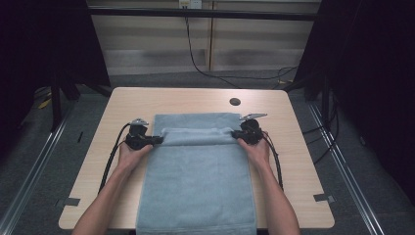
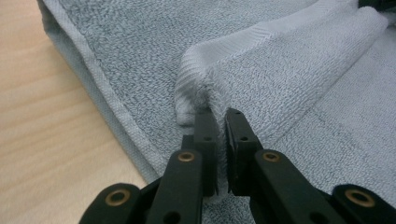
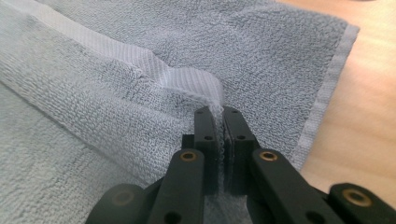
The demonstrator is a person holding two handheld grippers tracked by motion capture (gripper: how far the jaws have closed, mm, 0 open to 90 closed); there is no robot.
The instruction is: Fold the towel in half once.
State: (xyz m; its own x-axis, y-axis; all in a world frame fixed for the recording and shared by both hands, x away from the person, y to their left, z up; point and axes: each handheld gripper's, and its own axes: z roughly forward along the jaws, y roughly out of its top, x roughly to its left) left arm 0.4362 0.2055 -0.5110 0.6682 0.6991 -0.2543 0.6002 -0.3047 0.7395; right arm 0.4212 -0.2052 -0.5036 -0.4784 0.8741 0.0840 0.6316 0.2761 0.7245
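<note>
Both grippers' jaws pinch the towel (image 1: 195,171) hem corners; fold lifted between.

bare forearms, black fingers (image 2: 205,135) with brass-ringed screws, trailing black cables (image 1: 108,164), grey three-cornered plates (image 1: 253,116)

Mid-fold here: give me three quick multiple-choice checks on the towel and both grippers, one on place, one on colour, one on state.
1. Where does each gripper hold the towel?
A. at the near hem
B. at the two ends of a raised fold across it
C. at one side only

2. What colour is the towel?
A. white
B. red
C. grey-blue

3. How do the jaws stand?
A. both pairs shut on cloth
B. both open
C. only the left shut

Answers:
B, the left gripper and the right gripper sit at opposite ends of the fold.
C, grey-blue against the wooden table.
A, both gripper views show cloth pinched between closed jaws.
</note>
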